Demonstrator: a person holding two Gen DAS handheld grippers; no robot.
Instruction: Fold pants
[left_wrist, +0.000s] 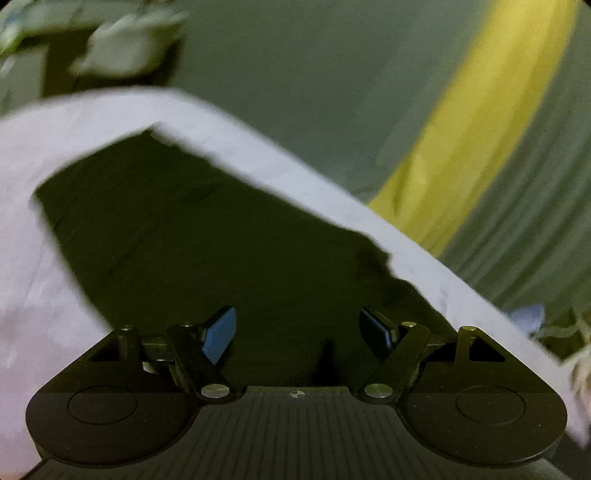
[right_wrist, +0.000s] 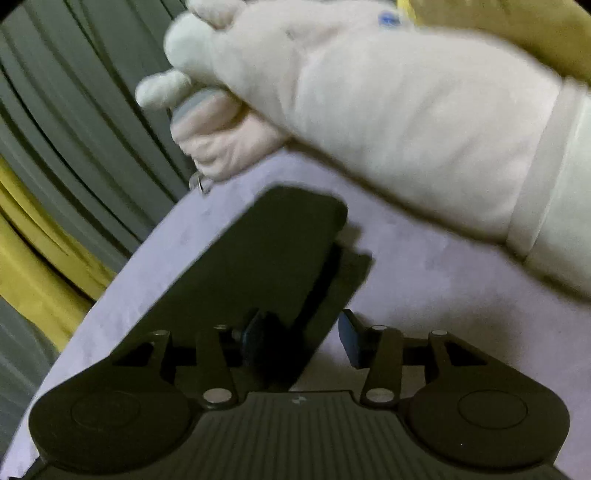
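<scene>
Dark pants (left_wrist: 207, 236) lie folded flat on a pale lilac table (left_wrist: 33, 192). In the left wrist view my left gripper (left_wrist: 301, 330) is open just above the near end of the pants, its blue pads (left_wrist: 219, 332) spread apart with dark cloth between and below them. In the right wrist view the pants (right_wrist: 258, 251) show as a dark folded slab on the lilac table (right_wrist: 424, 295). My right gripper (right_wrist: 303, 336) is open; its left finger sits over the pants' edge, its right pad (right_wrist: 349, 338) over bare table.
A white-gloved hand (right_wrist: 351, 96) holding the other gripper's handle crosses the top of the right wrist view. Beyond the table edge is a grey ribbed floor with a yellow stripe (left_wrist: 476, 122), also in the right wrist view (right_wrist: 33, 266). A blurred white glove (left_wrist: 125, 44) shows at the far left.
</scene>
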